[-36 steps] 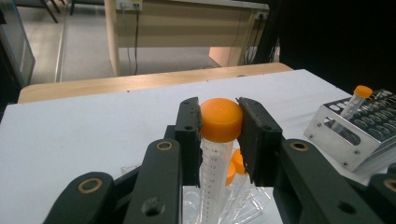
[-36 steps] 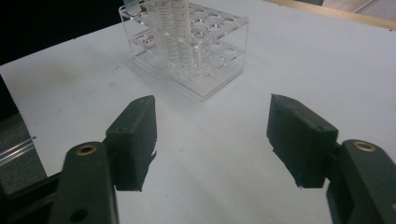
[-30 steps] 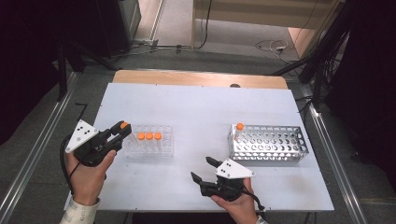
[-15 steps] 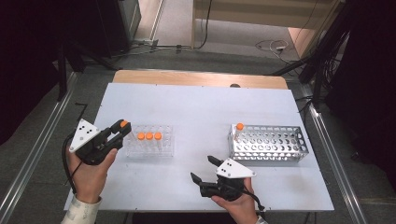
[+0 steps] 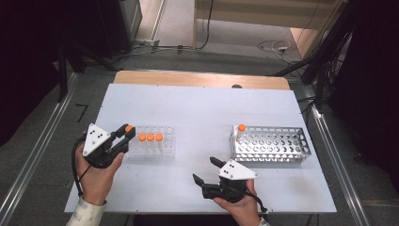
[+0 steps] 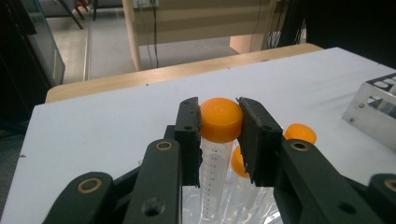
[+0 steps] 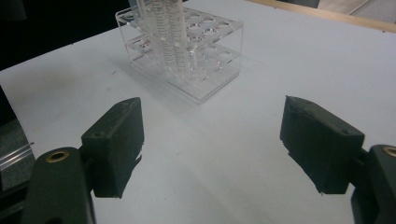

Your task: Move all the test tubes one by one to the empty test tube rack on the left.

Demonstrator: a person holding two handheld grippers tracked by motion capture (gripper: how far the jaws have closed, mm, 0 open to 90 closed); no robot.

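My left gripper (image 5: 124, 134) is shut on the orange cap of a clear graduated tube (image 6: 220, 119), held upright at the left end of the clear plastic rack (image 5: 165, 147). Three more orange-capped tubes (image 5: 150, 137) stand in that rack. Whether the held tube's bottom sits in a hole is hidden by the jaws. In the left gripper view the pads (image 6: 191, 122) press on both sides of the cap. My right gripper (image 5: 204, 169) rests low at the table's front, apart from both racks; its jaws have just been opening and stand open with nothing between them (image 7: 212, 140).
A metal wire rack (image 5: 282, 149) stands at the right with one orange-capped tube (image 5: 241, 127) in its far left corner. The white table (image 5: 202, 108) has a wooden strip along the far edge. Metal rails run along both sides of the table.
The left hand has edged slightly right toward the clear rack, still holding the tube. The right hand stays in place.
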